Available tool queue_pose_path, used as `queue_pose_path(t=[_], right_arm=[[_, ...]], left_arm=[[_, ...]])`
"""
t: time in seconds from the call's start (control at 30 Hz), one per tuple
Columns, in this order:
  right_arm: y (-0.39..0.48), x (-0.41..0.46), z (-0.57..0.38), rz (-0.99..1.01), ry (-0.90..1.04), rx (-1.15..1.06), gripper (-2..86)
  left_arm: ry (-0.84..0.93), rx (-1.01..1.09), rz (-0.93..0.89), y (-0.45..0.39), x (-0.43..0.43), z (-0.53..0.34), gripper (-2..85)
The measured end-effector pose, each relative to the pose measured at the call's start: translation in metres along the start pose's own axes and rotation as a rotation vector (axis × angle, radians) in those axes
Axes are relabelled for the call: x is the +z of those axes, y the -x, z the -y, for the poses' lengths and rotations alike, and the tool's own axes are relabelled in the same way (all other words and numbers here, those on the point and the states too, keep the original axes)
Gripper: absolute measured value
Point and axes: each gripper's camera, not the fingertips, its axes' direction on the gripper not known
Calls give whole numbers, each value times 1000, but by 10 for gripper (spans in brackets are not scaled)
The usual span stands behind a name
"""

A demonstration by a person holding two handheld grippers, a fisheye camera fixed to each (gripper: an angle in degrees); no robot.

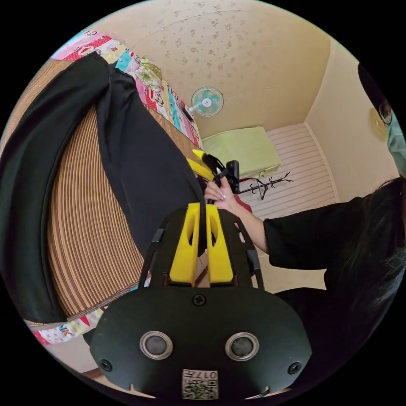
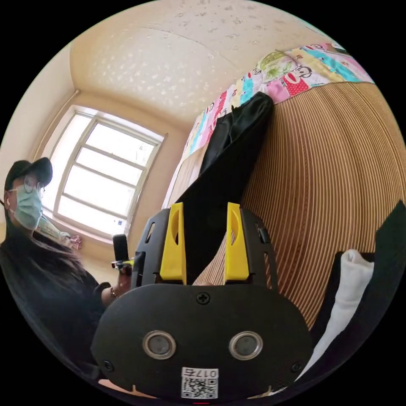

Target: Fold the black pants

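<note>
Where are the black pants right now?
The black pants lie spread on the striped mat on the bed; in the left gripper view, the left gripper pinches their edge.

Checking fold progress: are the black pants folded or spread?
Spread: black pants lie with both legs apart across the striped woven mat.

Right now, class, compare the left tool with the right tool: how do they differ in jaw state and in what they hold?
1. The left tool has its jaws nearly together; the right tool has its jaws spread wide.
2. The left tool pinches an edge of the black pants; the right tool grips nothing, and a pant leg shows through its gap.
Shared: both have yellow jaws on a black body and point at the striped mat.
</note>
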Motion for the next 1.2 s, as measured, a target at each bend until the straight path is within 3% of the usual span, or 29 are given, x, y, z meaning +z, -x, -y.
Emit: queue_pose_path(t=[0.17, 0.37, 0.5, 0.6, 0.7, 0.8, 0.93, 1.03, 1.2], right_arm=[[-83, 58, 121, -161, 90, 200, 166], [-148, 96, 148, 111, -203, 428, 147], [-100, 103, 173, 66, -328, 239, 47], [-36, 134, 203, 257, -214, -95, 36], [13, 200, 227, 357, -99, -142, 35], [52, 289, 230, 263, 54, -184, 42], [40, 398, 188, 117, 269, -28, 70], [44, 409, 142, 118, 275, -41, 76], [73, 346, 36, 12, 334, -165, 89]], left_arm=[[-3, 45, -14, -28, 5, 3, 17], [-99, -27, -189, -8, -11, -11, 15], [-178, -38, -191, 4, -40, -33, 14], [-249, -96, -192, 20, -71, -58, 11], [-313, -163, -256, 41, -99, -85, 9], [-434, -236, -198, 60, -141, -113, 11], [-449, -366, 5, 106, -191, -146, 23], [-391, -486, 223, 134, -220, -167, 38], [-273, -454, 328, 150, -251, -156, 51]])
